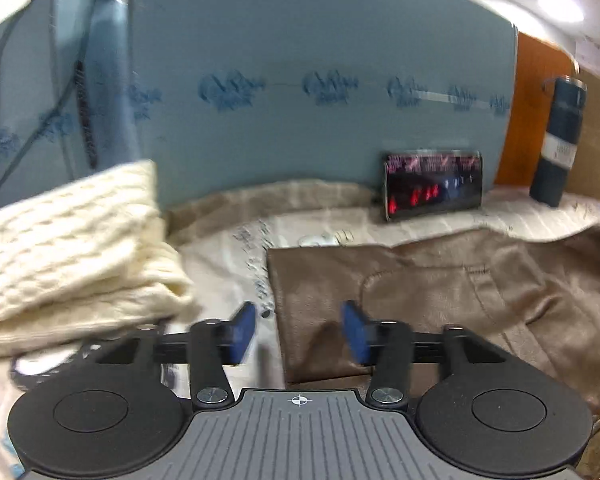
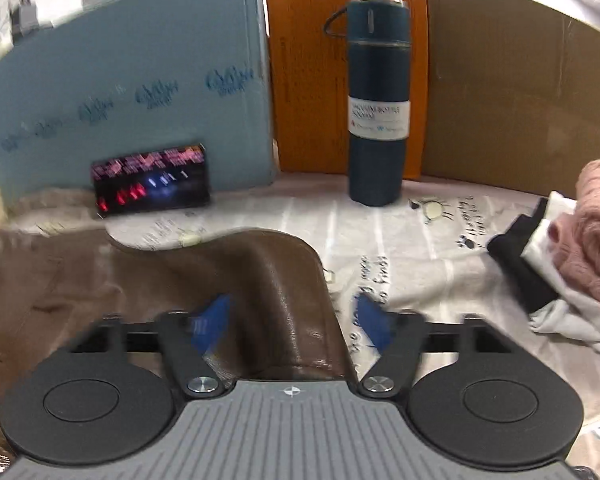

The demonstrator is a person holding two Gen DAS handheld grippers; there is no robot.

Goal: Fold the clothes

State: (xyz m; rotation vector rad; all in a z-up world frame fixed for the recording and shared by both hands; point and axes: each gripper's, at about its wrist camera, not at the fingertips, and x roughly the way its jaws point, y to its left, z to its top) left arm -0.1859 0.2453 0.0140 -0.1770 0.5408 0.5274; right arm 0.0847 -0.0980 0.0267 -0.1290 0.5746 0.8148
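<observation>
— Hovering with fingers spread, the left hand-held gripper (image 1: pixel 299 330) straddles the brown garment's (image 1: pixel 440 292) edge on the tabletop (image 1: pixel 220 248)?
— Yes; the right hand-held gripper (image 2: pixel 292 320), also spread, straddles its raised fold

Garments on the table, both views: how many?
5 visible. Brown garment in the middle; cream sweater at left; at right a pile of pink sweater, white piece and black piece. More may lie hidden in that pile.
</observation>
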